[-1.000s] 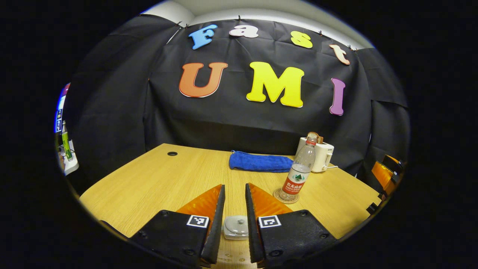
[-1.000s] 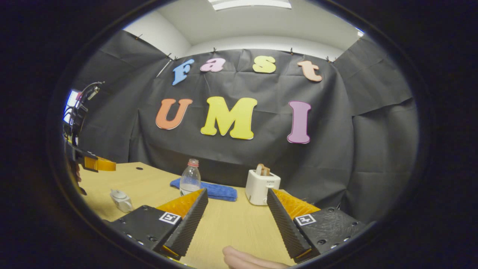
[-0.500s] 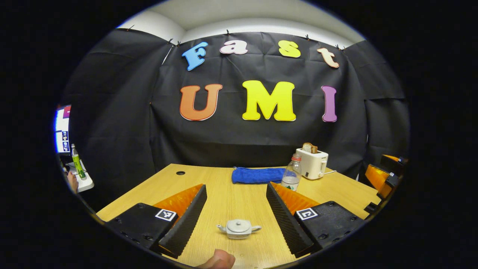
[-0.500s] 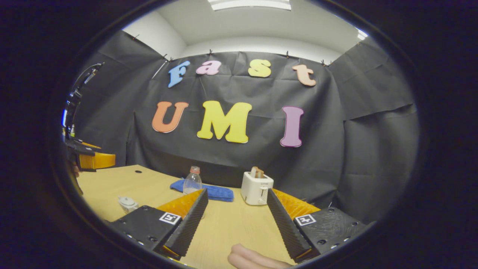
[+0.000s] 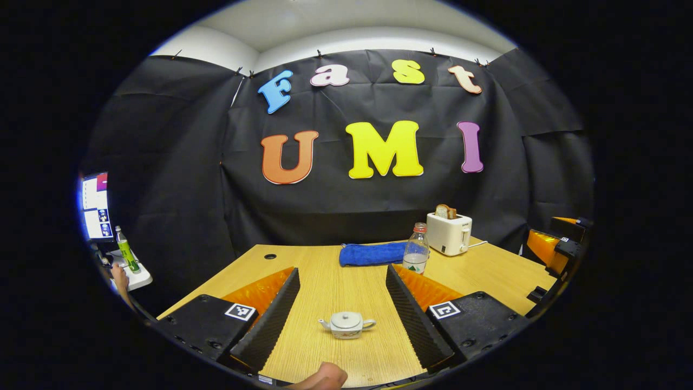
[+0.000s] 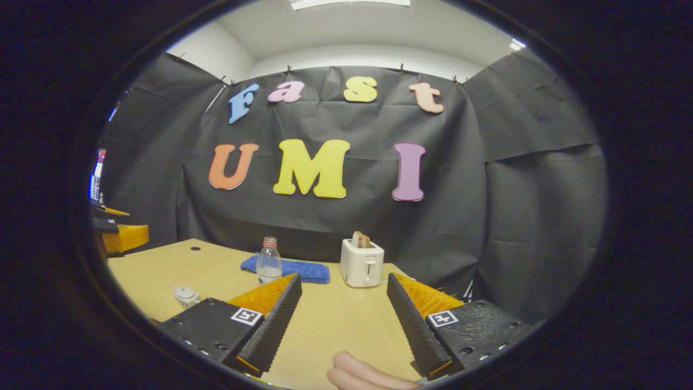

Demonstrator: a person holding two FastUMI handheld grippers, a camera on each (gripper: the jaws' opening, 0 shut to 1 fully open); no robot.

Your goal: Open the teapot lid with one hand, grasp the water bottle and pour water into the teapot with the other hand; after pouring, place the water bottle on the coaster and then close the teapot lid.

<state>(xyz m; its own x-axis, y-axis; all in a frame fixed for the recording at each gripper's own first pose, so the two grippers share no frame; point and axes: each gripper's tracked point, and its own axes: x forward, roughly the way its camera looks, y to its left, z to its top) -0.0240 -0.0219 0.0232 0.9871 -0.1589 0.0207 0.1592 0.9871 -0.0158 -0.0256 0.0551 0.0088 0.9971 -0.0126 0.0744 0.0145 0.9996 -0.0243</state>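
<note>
A small white teapot stands on the wooden table with its lid on, ahead of my left gripper and between the lines of its fingers. That gripper is open and touches nothing. The clear water bottle with a red cap stands upright farther back; its base is hidden behind my finger. In the right gripper view the bottle stands ahead on the left and the teapot low at the left. My right gripper is open and empty above the table.
A white toaster with toast and a folded blue towel lie along the table's back edge, both also in the right gripper view as toaster and towel. A person's fingers show at the bottom.
My left gripper went from nearly shut just above the teapot lid to open, and pulled up and back, so the teapot now lies farther ahead. The right gripper drifted back slightly.
</note>
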